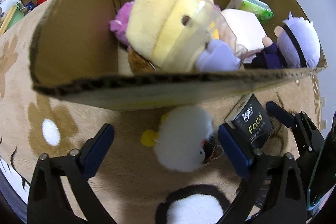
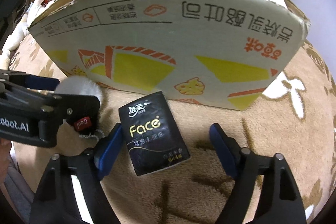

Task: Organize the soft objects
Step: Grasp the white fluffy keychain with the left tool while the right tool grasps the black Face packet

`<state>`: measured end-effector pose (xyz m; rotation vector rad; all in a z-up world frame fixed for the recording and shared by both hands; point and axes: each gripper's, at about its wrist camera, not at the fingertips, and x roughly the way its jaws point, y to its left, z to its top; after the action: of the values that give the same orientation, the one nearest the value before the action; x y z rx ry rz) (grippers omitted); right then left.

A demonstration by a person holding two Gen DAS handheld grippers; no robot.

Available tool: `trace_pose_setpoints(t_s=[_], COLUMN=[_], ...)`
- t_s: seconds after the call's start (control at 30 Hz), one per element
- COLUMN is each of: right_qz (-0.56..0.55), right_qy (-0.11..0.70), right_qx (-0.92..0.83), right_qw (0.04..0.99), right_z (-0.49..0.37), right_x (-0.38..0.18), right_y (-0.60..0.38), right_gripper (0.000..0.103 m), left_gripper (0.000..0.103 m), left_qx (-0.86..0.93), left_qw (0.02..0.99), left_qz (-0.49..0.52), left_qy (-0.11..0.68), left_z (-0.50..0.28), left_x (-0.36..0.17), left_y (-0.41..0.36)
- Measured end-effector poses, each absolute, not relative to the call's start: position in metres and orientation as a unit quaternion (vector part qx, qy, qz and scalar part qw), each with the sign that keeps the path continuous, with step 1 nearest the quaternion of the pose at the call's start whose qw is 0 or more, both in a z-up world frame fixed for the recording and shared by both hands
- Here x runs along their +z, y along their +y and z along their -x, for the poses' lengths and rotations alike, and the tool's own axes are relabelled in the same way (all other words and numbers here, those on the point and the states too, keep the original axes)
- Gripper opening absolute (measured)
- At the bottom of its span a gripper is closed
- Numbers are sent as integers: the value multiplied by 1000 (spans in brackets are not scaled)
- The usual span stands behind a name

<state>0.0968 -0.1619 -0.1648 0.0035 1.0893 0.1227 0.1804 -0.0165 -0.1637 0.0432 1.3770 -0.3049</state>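
The white fluffy toy (image 1: 184, 140) lies on the tan blanket (image 1: 117, 161) between the spread fingers of the left claw (image 1: 166, 146), nearer the right-hand finger than the left one, and just in front of the near wall of the cardboard box (image 1: 147, 96). It is a round ball of long, soft white fur with a small yellow felt piece (image 1: 149, 138) sticking out on one side and a black and red tag at its lower edge. The black tissue pack (image 2: 154, 133) lies flat on the same blanket between the open fingers of the right claw (image 2: 166, 148), close to the left-hand blue pad (image 2: 110, 150) and apart from the other; whether it touches that pad cannot be told. The pack is a glossy, soft-sided rectangle with the gold word "Face" on it, sitting just before the printed box wall. The blanket is short, plush pile, tan with darker brown and white figures. The box is corrugated brown board inside, white with yellow and orange print outside (image 2: 168, 45). Inside it sit a pale yellow plush (image 1: 168, 28) with a smooth nap, a purple plush (image 1: 120, 22) behind it, a lilac-haired doll (image 1: 298, 43) by the far corner, a pink pack (image 1: 245, 28) and a green tissue pack (image 1: 252, 5).
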Motion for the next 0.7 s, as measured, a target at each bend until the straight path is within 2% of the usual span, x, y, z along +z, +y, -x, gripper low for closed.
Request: trace_pose_setpoints(t_s=[0.27,0.37,0.43,0.57,0.7], right_qz=[-3,-4,-4,-2,2], right_qy=[519,519,519,520,522], right_qx=[48,50,51,54,54], right_qw=[854,853,853,852,851], right_z=[-97,-98,-98,-97,-96], right_x=[-165,-165,-165,-165,-166], right_y=[-172,-174,-178,-179,-177], right_gripper=[63,56,49,49,49], left_gripper=[76,65,61,51,50], left_qx=[-154,-158,-161,-165,-165], left_qw=[748,745,744,744,743], left_qz=[-36,-39,-31,-11,4], left_qy=[645,647,647,648,649], left_z=[-174,-172,-171,-168,-168], left_x=[-173,-176,-177,-181,-185], left_y=[-23,-25,-23,-23,-16])
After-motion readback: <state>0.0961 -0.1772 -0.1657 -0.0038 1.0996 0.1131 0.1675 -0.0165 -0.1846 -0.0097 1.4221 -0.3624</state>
